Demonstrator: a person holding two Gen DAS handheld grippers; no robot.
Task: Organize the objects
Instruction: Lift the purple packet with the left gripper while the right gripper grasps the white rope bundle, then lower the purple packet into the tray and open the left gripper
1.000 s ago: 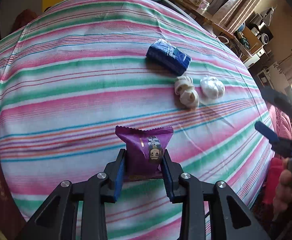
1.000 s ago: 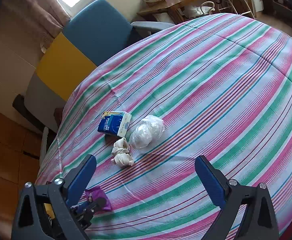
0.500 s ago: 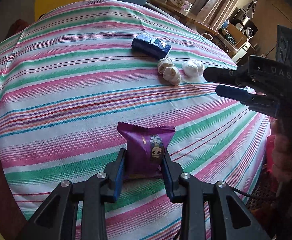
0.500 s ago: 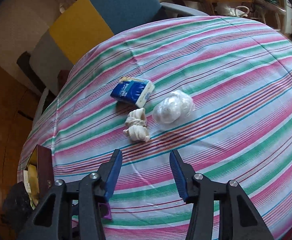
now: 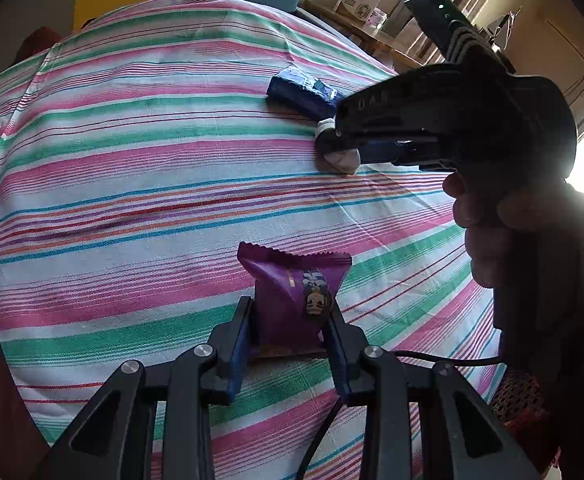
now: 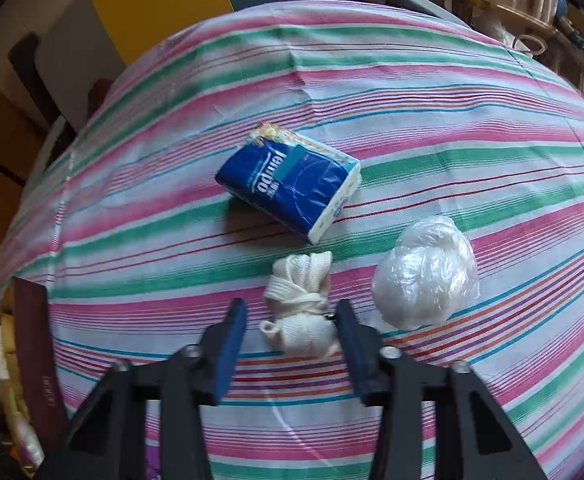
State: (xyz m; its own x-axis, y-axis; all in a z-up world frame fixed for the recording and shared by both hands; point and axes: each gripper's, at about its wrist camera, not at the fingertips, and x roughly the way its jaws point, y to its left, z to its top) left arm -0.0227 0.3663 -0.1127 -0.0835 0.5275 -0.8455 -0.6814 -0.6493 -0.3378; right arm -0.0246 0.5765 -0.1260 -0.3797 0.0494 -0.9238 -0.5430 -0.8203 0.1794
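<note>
The tablecloth (image 6: 412,92) runs in bands of pink, green and white, crossed by thin lines of blue, red, orange and purple. The snack packet (image 5: 292,300) is purple with a small printed figure on its front. The tissue pack (image 6: 287,188) is deep blue with white lettering, a teal patch and white edges. The knotted cloth bundle (image 6: 300,308) is cream. The plastic-wrapped ball (image 6: 426,272) is milky white under clear film. Both tools are black with blue finger pads (image 6: 227,352).

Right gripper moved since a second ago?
Yes. The right gripper, jaws just closing, came down toward the blue tissue pack, now straddling the white knotted cloth bundle.
</note>
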